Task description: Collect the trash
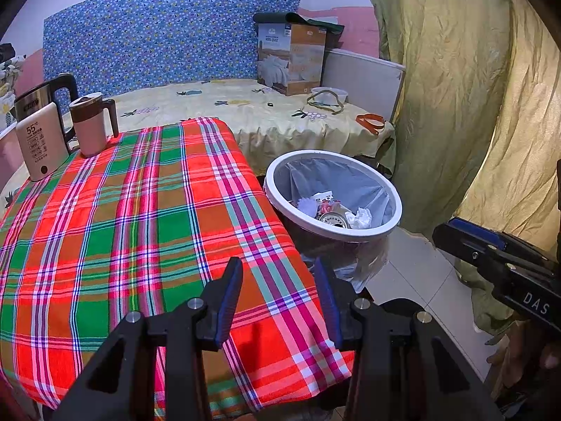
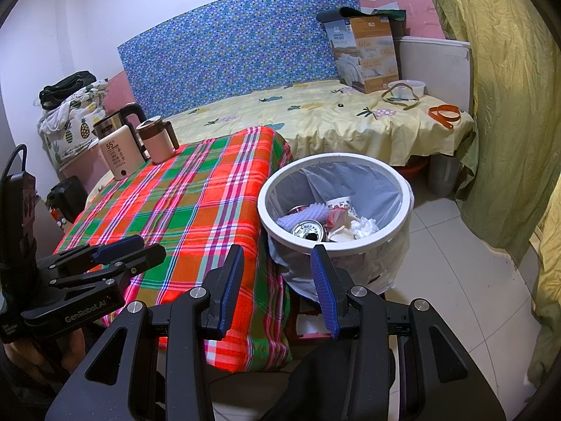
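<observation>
Both grippers were empty, jaws spread apart with nothing between the blue pads: left gripper hovered over the near right corner of the surface, right gripper hovered between that surface's right edge and the trash bin. The bin, lined with a plastic bag, stood on the floor just beside the right edge of the plaid-covered surface, and it held the collected trash: a drink can, crumpled tissue, and wrappers. No loose trash was visible on the plaid cloth; only a thermos mug, a white heater unit and a kettle stood at the far left corner. Judgement: the collecting step looked finished or nearly so. The next move probably called for scanning the surface and bed for leftovers, or closing up the liner bag. The right wrist view showed the can's open top and the bag draped outside the bin more fully. The left wrist view showed more of the plaid cloth's left side.
</observation>
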`<state>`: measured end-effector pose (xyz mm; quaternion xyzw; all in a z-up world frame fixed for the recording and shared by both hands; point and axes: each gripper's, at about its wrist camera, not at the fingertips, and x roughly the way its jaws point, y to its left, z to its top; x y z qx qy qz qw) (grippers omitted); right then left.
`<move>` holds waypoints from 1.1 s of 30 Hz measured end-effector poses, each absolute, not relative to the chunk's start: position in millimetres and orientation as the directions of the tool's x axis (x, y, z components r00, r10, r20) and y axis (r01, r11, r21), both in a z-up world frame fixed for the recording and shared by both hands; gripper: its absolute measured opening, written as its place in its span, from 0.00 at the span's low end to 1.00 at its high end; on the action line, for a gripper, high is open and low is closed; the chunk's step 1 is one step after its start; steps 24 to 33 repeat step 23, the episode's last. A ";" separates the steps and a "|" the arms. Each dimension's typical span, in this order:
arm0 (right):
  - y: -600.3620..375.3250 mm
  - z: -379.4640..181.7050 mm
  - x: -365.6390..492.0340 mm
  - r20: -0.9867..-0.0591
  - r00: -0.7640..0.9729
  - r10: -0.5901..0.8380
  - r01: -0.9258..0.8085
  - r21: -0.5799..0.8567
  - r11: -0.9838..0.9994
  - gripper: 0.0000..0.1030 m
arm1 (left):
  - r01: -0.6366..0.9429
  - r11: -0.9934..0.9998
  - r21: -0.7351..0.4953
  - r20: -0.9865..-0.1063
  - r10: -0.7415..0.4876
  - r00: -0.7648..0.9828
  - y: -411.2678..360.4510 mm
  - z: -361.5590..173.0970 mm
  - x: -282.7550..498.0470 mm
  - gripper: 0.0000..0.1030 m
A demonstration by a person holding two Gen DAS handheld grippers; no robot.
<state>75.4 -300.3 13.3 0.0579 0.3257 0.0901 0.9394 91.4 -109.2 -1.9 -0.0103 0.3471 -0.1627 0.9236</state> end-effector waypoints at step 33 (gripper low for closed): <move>-300.0 9.4 74.2 -0.604 0.769 0.208 -0.131 0.169 0.977 0.41 | 0.294 0.947 -0.131 -0.641 -0.307 0.703 -113.6 -3.2 90.7 0.43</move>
